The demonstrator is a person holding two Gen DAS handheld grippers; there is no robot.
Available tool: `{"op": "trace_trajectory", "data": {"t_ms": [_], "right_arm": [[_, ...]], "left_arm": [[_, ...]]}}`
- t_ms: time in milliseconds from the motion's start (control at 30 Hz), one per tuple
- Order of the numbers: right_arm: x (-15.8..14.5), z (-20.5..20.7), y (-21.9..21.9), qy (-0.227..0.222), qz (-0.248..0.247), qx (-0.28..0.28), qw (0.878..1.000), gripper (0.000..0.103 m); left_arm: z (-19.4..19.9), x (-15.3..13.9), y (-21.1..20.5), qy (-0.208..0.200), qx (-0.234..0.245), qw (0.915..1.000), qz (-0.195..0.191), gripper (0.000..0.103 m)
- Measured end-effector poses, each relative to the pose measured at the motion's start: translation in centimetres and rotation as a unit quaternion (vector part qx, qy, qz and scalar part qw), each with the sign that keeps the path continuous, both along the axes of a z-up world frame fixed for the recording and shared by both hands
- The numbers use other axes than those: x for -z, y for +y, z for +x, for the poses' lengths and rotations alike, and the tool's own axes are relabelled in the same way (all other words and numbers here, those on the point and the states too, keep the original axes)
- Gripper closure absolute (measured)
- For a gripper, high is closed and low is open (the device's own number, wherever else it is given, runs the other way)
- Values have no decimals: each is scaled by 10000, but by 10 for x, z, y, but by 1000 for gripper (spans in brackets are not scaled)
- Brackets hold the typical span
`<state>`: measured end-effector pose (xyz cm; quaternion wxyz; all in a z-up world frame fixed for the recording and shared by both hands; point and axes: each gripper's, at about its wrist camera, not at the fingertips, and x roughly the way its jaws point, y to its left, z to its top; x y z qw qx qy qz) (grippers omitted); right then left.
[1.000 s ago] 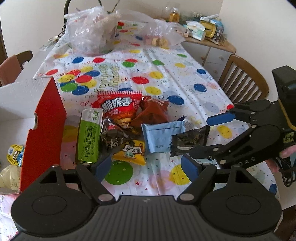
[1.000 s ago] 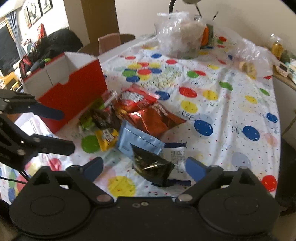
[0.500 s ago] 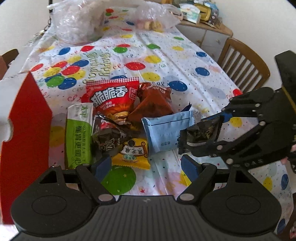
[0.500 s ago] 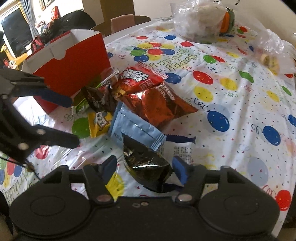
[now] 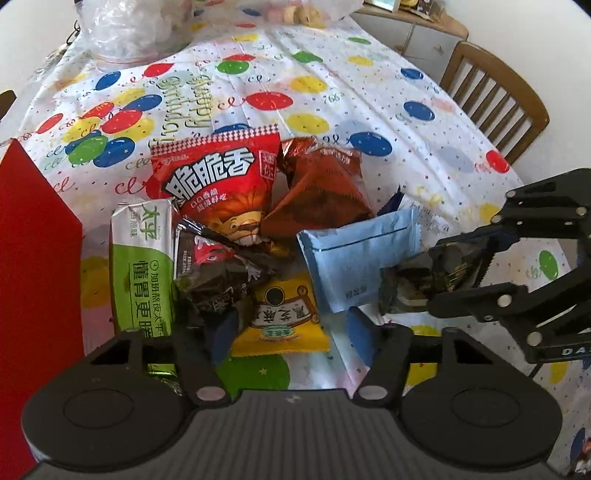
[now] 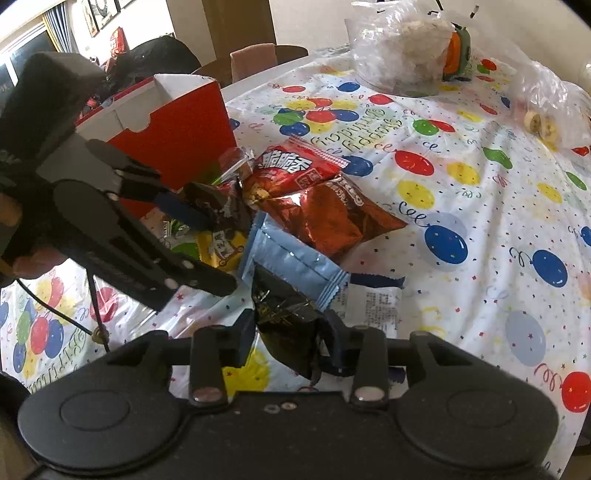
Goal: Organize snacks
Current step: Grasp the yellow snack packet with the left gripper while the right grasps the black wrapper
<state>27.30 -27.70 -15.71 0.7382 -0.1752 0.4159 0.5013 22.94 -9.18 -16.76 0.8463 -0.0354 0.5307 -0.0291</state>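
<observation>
Right gripper [image 6: 290,341] is clamped on the dark foil packet [image 6: 284,314], low over the balloon-print tablecloth [image 6: 480,206] just beside the light-blue packet [image 5: 354,258]. Left gripper [image 5: 291,332] stands wide apart around the yellow packet [image 5: 282,317] (contact unclear), red box [image 6: 177,136] alongside.

A wooden slat-back chair [image 5: 496,98] stands at the table's [image 5: 369,110] far side, near a pale drawer cabinet [image 5: 424,35]. Daylight falls through a curtained window [image 6: 29,48]; framed pictures [image 6: 99,13] hang above.
</observation>
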Motion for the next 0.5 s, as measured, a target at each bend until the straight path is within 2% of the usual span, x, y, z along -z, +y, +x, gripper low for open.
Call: {"op": "trace_trajectory", "data": {"t_ms": [100,233,500], "right_arm": [[1,-1,-2,24,42,59,10000,67],[1,-2,-4,60,84,173,9998,69],[-3,-13,-9,125,124,566,9982,73]], "left_arm": [[1,3,1,49,-21,10000,68,48],[3,4,-1,67,-64,9999,115,50],[-4,0,3,-12,-261,9996,-44,55]]}}
